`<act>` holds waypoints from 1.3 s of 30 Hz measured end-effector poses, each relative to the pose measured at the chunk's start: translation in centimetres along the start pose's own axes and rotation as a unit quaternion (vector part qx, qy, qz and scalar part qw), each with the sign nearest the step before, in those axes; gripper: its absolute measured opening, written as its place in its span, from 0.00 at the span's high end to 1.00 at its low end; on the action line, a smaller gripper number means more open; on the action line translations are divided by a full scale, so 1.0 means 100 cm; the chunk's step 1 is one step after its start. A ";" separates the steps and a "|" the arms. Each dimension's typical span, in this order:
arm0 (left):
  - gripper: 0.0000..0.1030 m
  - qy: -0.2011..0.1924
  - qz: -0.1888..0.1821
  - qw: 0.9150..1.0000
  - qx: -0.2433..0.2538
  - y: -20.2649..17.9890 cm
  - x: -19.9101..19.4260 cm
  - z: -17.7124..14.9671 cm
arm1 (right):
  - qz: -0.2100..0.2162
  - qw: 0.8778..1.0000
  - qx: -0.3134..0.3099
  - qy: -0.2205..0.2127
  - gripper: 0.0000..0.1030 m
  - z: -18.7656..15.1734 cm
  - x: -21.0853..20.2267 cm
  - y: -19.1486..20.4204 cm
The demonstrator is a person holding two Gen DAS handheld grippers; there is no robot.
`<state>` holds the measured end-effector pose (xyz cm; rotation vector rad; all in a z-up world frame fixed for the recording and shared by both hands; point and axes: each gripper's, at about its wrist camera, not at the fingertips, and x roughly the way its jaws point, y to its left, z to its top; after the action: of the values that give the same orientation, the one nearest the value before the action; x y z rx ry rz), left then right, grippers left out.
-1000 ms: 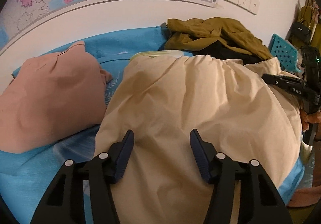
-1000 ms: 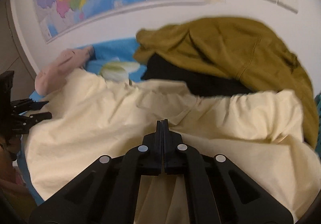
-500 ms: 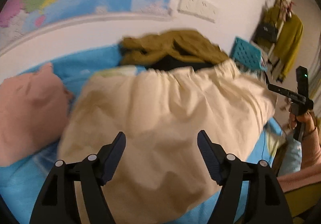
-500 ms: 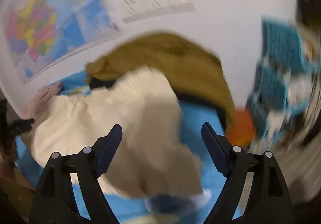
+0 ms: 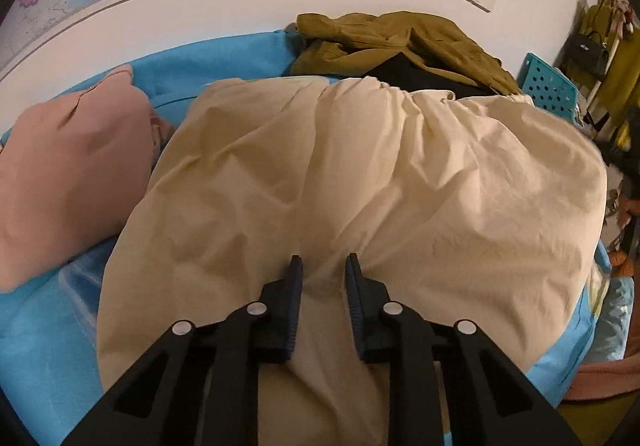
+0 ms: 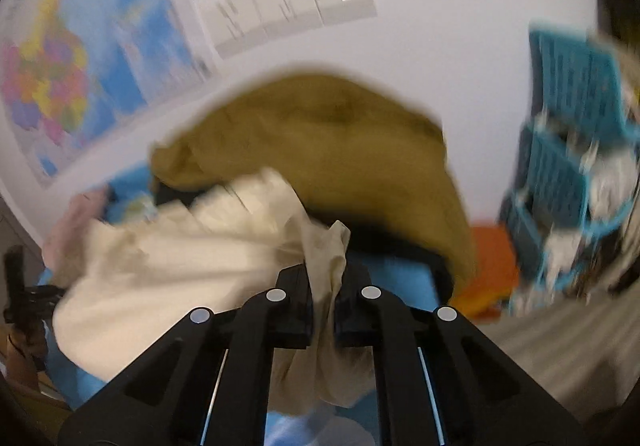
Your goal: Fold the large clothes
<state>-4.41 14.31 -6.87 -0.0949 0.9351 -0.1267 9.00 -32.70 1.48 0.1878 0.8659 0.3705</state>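
A large cream garment (image 5: pixel 400 174) lies spread and wrinkled over the blue bed sheet (image 5: pixel 220 54). My left gripper (image 5: pixel 324 266) points down at its near middle. Its jaws are closing, with a raised fold of the cream cloth pinched between them and creases running out from the grip. In the blurred right wrist view the cream garment (image 6: pixel 180 246) stretches off to the left. My right gripper (image 6: pixel 324 274) is at its right end, jaws closing on a bunched corner that sticks up between the fingers.
An olive jacket (image 5: pixel 400 34) lies over a black garment (image 5: pixel 408 74) at the back by the wall. A pink bundle (image 5: pixel 60 174) sits on the bed's left. A teal basket (image 6: pixel 568 126) and something orange (image 6: pixel 492 266) are past the bed's right end.
Both grippers opened wide, then narrowed onto the cream cloth. The right one let go of the middle and swung right to the garment's end. The left one took a fold near the front.
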 end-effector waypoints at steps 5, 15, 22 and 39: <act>0.86 -0.004 -0.003 1.000 -0.016 0.009 -0.010 -0.001 | -0.023 0.998 0.060 0.013 0.54 -0.012 -0.005 -0.023; 0.54 -0.058 0.011 0.998 0.016 -0.008 -0.033 0.007 | 0.093 0.988 -0.115 -0.046 0.44 -0.003 -0.031 0.113; 0.54 -0.032 0.016 0.999 0.003 -0.001 -0.016 -0.001 | 0.092 0.980 -0.160 0.067 0.61 -0.020 0.082 0.164; 0.42 -0.058 0.059 0.996 0.012 0.001 -0.037 -0.004 | 0.079 0.992 -0.096 0.006 0.38 -0.011 0.010 0.124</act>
<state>-6.94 14.95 -4.19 -0.0238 0.8204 -0.0222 5.73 -20.91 3.91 0.0746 0.8247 0.6006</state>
